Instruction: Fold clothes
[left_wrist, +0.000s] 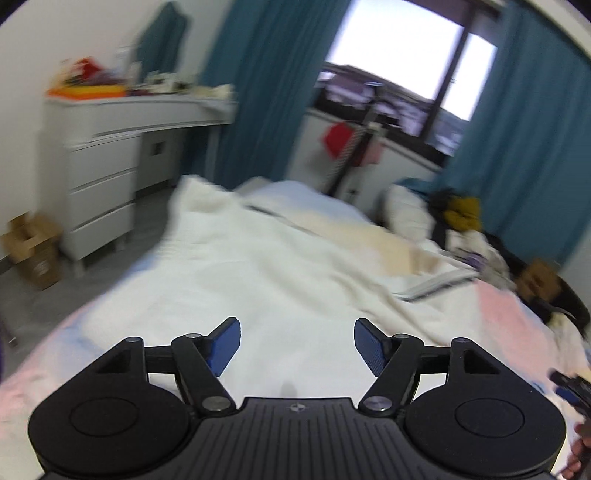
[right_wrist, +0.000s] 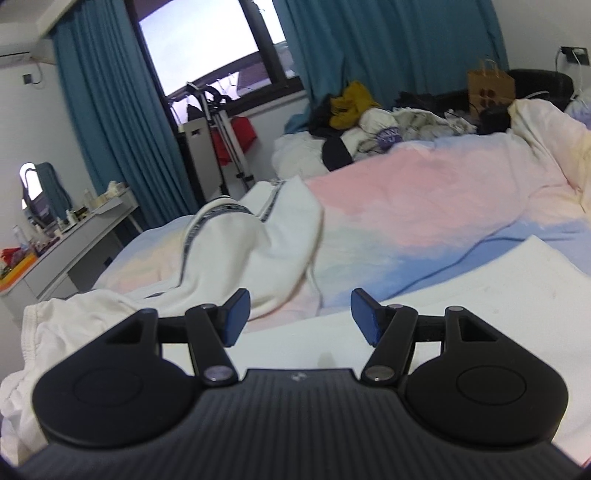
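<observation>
Only the right wrist view caught the white garment (right_wrist: 236, 251) clearly: it lay rumpled on the pastel bedspread (right_wrist: 424, 206), a dark-striped band curling over its top, just ahead of the right gripper (right_wrist: 299, 315), whose two blue pads (right_wrist: 236, 312) stood wide apart with nothing between them. Its paper bag (right_wrist: 489, 86) and heap of clothes (right_wrist: 369, 118) sat well back by the teal curtains (right_wrist: 388, 40). From the left wrist, blurred by motion, the left gripper (left_wrist: 297, 347) also stood agape over white cloth (left_wrist: 280, 280) (one garment or more, I cannot tell), and only this view showed the white drawer unit (left_wrist: 99, 184) with three drawer fronts and one cardboard box (left_wrist: 33, 251) beside it.
</observation>
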